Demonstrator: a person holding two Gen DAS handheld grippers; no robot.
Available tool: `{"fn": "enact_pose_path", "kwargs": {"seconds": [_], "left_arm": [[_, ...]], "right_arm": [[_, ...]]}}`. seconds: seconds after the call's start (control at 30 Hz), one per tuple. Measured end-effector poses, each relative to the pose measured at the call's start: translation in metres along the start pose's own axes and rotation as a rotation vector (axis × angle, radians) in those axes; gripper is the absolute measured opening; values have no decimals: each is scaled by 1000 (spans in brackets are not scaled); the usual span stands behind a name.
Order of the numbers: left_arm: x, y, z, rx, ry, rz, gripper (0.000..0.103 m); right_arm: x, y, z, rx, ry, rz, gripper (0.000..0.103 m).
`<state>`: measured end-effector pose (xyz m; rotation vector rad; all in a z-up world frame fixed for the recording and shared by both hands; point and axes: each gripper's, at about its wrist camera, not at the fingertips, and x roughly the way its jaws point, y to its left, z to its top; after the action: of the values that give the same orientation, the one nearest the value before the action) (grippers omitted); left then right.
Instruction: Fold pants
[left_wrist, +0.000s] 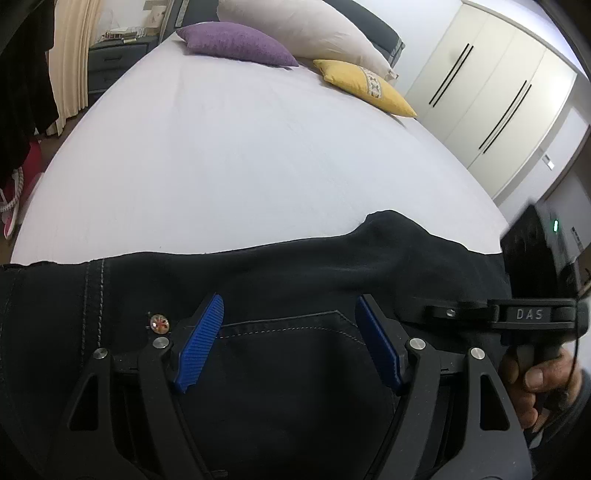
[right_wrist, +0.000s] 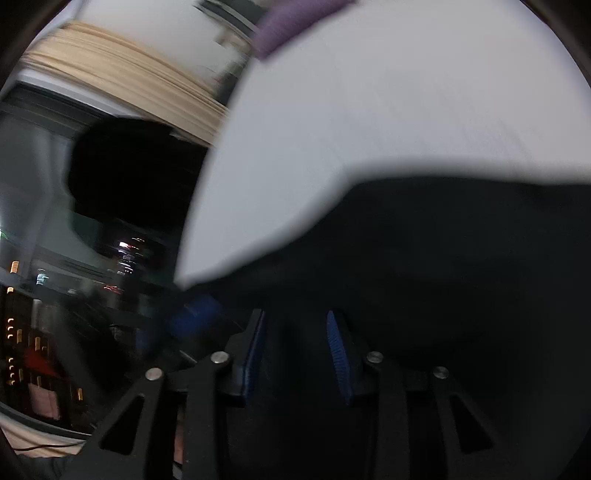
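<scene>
Dark denim pants (left_wrist: 258, 280) with pale stitching lie across the lower frame on a white-sheeted bed (left_wrist: 240, 155). The left claw (left_wrist: 288, 343) hovers open above a back pocket; the right claw (right_wrist: 295, 354) stands parted over dark cloth, grip uncertain through blur. Pinching both layers squarely should keep the fold even. Only the left view shows the metal rivet (left_wrist: 159, 322), purple cushion (left_wrist: 236, 43) and yellow cushion (left_wrist: 364, 86).

A white-sheeted bed (left_wrist: 240, 147) fills the room, with purple (left_wrist: 236, 42), yellow (left_wrist: 365, 86) and large white pillows (left_wrist: 306, 27) at its head. White wardrobes (left_wrist: 491, 96) stand right, cream curtains (left_wrist: 72, 55) and a dark dresser (left_wrist: 110, 62) left.
</scene>
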<state>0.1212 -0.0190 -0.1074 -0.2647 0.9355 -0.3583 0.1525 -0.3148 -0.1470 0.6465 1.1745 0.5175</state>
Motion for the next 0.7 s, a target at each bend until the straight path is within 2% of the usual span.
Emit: {"fn": "enact_pose_path", "kwargs": {"seconds": [0.03, 0.13, 0.23, 0.27, 0.3, 0.37, 0.4, 0.43, 0.5, 0.57, 0.6, 0.63, 0.67, 0.7], "left_arm": [[0, 3, 0, -9, 1, -8, 73], [-2, 0, 0, -2, 5, 7, 73], [-3, -7, 1, 29, 13, 49, 73], [-6, -12, 2, 40, 12, 68, 73], [-13, -20, 4, 43, 4, 62, 73], [-29, -44, 8, 51, -40, -29, 73], [-32, -59, 10, 79, -46, -53, 73], [-31, -79, 11, 131, -37, -77, 73], [-19, -111, 8, 215, 5, -127, 73], [4, -127, -1, 244, 85, -173, 73], [20, -127, -9, 244, 145, -168, 73], [30, -124, -15, 239, 184, -144, 73], [38, -117, -20, 226, 214, -124, 72], [37, -108, -24, 209, 205, -141, 72]], "right_arm": [[-8, -7, 4, 37, -20, -4, 11], [-71, -65, 0, 137, -168, -83, 9], [-160, -141, -17, 302, -343, -215, 2], [-190, -157, -28, 377, -407, -247, 2], [-214, -161, -39, 416, -459, -251, 10], [-240, -151, -46, 372, -505, -178, 17], [-244, -142, -49, 326, -499, -126, 23], [-240, -129, -53, 253, -454, -52, 32], [-229, -119, -58, 152, -346, 30, 41], [-213, -122, -62, 82, -258, 44, 41], [-208, -130, -64, 95, -241, 35, 41], [-199, -139, -77, 162, -230, 40, 41], [-203, -162, -78, 232, -241, 58, 38], [-213, -190, -81, 303, -273, 83, 16]]}}
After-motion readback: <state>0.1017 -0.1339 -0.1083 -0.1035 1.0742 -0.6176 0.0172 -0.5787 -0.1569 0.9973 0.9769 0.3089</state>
